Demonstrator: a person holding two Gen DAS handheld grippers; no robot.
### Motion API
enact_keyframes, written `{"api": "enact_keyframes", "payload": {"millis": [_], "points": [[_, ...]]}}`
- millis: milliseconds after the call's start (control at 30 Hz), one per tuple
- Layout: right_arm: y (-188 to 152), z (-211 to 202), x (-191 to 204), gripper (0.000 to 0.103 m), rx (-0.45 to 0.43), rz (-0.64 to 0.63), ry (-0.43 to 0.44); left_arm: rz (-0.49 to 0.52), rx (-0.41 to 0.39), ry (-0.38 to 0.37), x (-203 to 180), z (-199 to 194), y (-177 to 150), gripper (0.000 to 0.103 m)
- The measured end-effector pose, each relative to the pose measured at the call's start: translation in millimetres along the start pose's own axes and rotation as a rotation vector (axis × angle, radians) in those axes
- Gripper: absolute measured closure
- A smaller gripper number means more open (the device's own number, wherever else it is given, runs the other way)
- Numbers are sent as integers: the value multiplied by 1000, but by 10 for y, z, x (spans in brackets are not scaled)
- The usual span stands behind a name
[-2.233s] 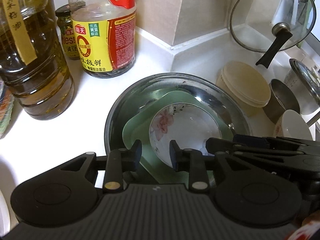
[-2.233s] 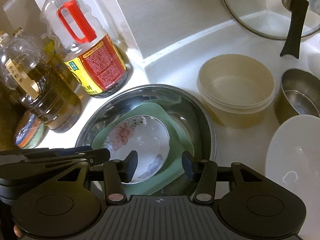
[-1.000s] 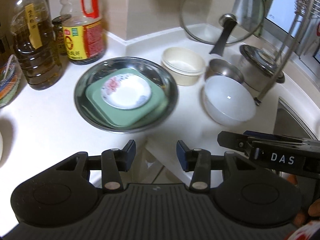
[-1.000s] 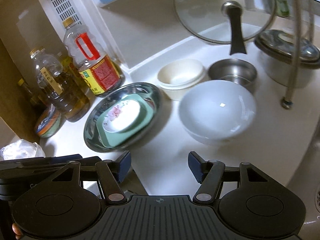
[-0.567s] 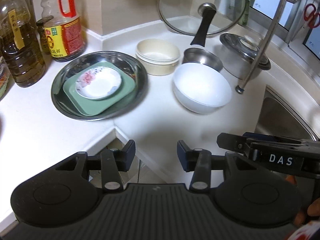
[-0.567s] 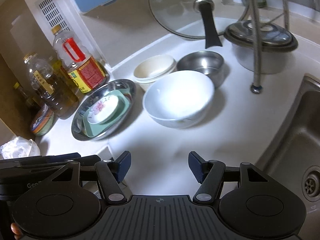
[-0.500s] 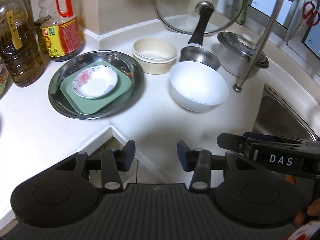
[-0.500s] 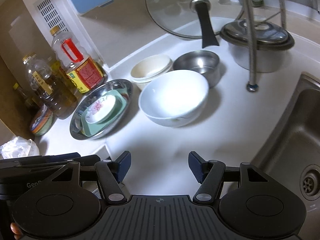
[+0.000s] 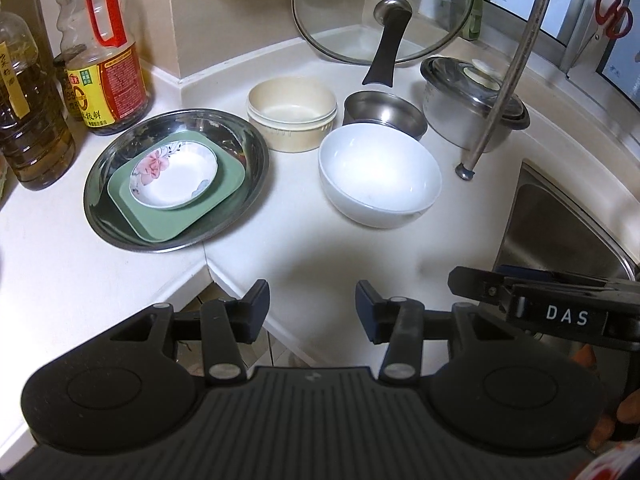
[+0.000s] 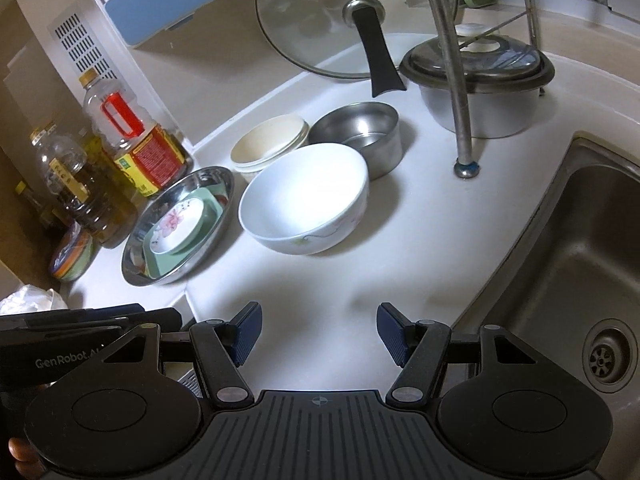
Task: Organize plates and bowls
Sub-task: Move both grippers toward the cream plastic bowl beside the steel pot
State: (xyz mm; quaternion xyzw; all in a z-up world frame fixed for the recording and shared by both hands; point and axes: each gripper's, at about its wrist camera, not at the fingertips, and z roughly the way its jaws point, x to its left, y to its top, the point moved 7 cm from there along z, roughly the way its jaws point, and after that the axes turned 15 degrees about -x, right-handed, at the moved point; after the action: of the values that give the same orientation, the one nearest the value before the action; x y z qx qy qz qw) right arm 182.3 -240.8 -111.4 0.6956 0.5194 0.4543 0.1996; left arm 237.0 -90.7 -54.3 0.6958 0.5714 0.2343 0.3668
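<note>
A flowered saucer (image 9: 175,174) lies on a green square plate (image 9: 172,216) inside a wide steel dish (image 9: 120,224) on the white counter; the same stack shows in the right wrist view, saucer (image 10: 176,226) in steel dish (image 10: 192,268). Right of it stand a large white bowl (image 9: 380,180) (image 10: 304,204), a cream bowl (image 9: 292,114) (image 10: 268,146) and a small steel bowl (image 9: 384,114) (image 10: 358,136). My left gripper (image 9: 312,306) and right gripper (image 10: 319,330) both hover open and empty over the counter's front edge, well short of the dishes.
Oil and sauce bottles (image 9: 106,60) line the left wall. A glass lid (image 9: 384,12) leans in the corner beside a lidded steel pot (image 9: 472,100). A steel pole (image 10: 456,92) stands by the sink (image 10: 580,280) at the right.
Both grippers have drawn back from the steel dish and swung right; the dishes now look smaller and farther, and the sink has come into view. Jaws stay open and empty.
</note>
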Motion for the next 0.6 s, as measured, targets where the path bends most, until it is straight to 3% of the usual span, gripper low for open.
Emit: {"api": "enact_keyframes", "payload": {"millis": [600], "points": [[482,465,218,40,-92,0,-33,42,-34,-55,411,555,539,58]]}}
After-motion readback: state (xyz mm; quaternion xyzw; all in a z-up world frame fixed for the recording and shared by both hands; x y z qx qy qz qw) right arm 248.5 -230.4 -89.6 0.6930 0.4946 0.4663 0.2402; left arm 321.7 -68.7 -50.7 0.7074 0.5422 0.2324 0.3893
